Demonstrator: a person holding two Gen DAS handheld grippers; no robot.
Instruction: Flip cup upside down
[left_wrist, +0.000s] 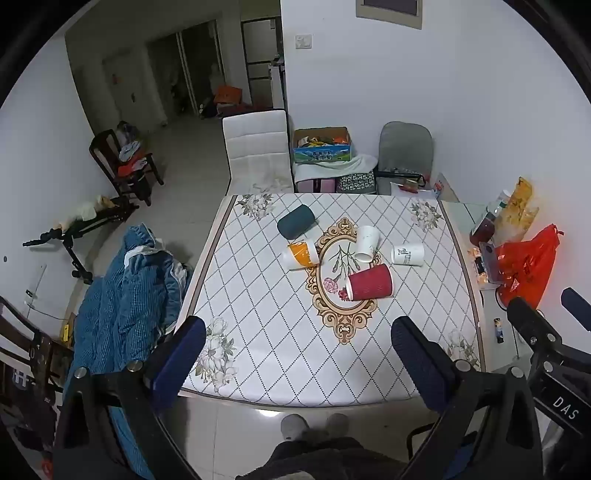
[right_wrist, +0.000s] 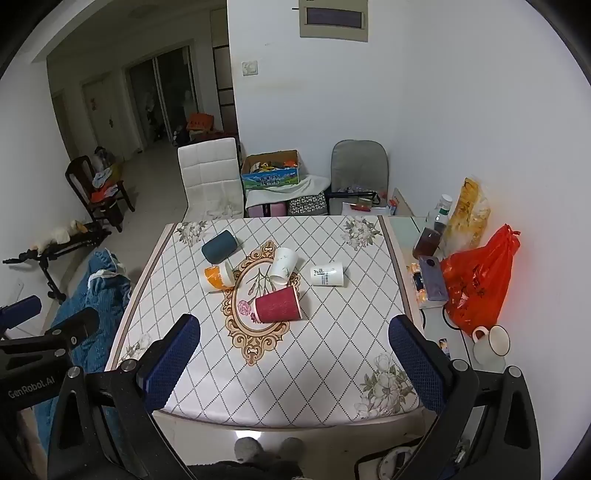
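Several cups lie on their sides on the patterned table (left_wrist: 258, 350): a red ribbed cup (left_wrist: 369, 283) (right_wrist: 277, 305), a white floral cup (left_wrist: 367, 243) (right_wrist: 283, 266), a white printed cup (left_wrist: 408, 254) (right_wrist: 327, 274), an orange-and-white cup (left_wrist: 301, 254) (right_wrist: 218, 277) and a dark teal cup (left_wrist: 296, 221) (right_wrist: 219, 245). My left gripper (left_wrist: 299, 354) is open and empty, high above the table's near edge. My right gripper (right_wrist: 295, 354) is open and empty, also above the near edge, to the right of the left one.
A red plastic bag (right_wrist: 480, 280), bottles (right_wrist: 430, 236) and a white mug (right_wrist: 493, 341) stand on the side surface to the right. A white chair (left_wrist: 256, 151) and a cardboard box (left_wrist: 321, 144) are behind the table. A blue quilt (left_wrist: 122, 288) lies to the left.
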